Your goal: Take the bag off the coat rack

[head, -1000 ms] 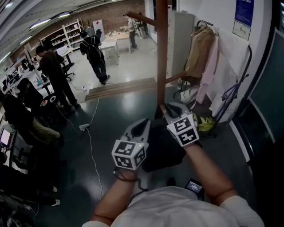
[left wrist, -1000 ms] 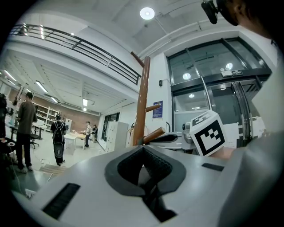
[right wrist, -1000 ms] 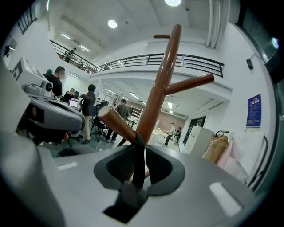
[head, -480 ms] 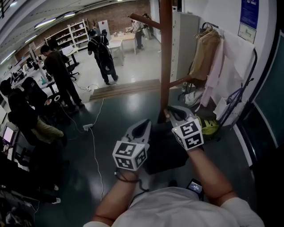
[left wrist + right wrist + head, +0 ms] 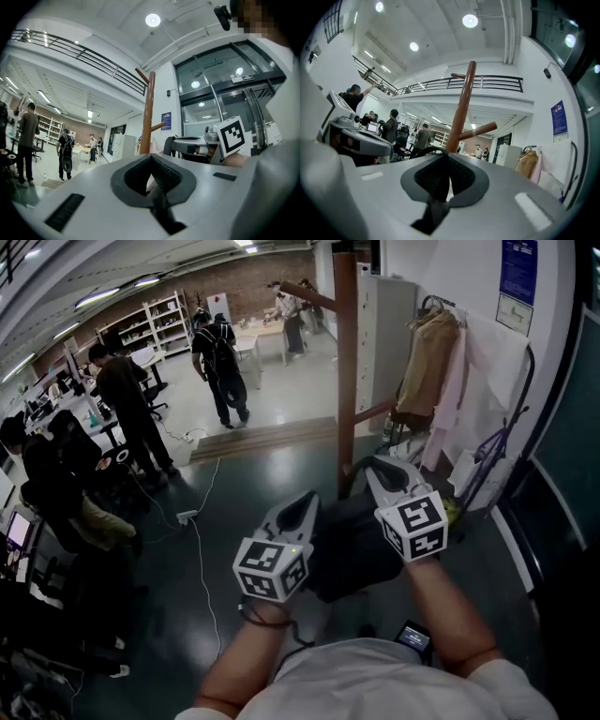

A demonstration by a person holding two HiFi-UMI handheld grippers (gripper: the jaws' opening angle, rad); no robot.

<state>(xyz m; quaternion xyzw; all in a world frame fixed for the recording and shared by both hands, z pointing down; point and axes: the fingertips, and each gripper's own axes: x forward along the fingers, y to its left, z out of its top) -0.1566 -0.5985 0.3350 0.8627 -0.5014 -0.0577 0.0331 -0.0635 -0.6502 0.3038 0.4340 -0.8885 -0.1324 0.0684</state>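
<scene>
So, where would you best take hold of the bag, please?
Probably the strap looping up from the top of the bag, coming from above: it is a thin arch that jaws can close on, while the body looks broad and slack.

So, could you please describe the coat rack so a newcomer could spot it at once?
Start at the white wall with the blue poster on the right. Left of the jackets hanging there stands the coat rack, before a grey locker. It alone is a bare brown wooden post with slanting pegs.

Probably an open-plan lab or workshop: storage shelves (image 5: 150, 320), a brick back wall (image 5: 248, 276), white benches (image 5: 251, 334), cables (image 5: 199, 549) across the floor (image 5: 234, 474).
</scene>
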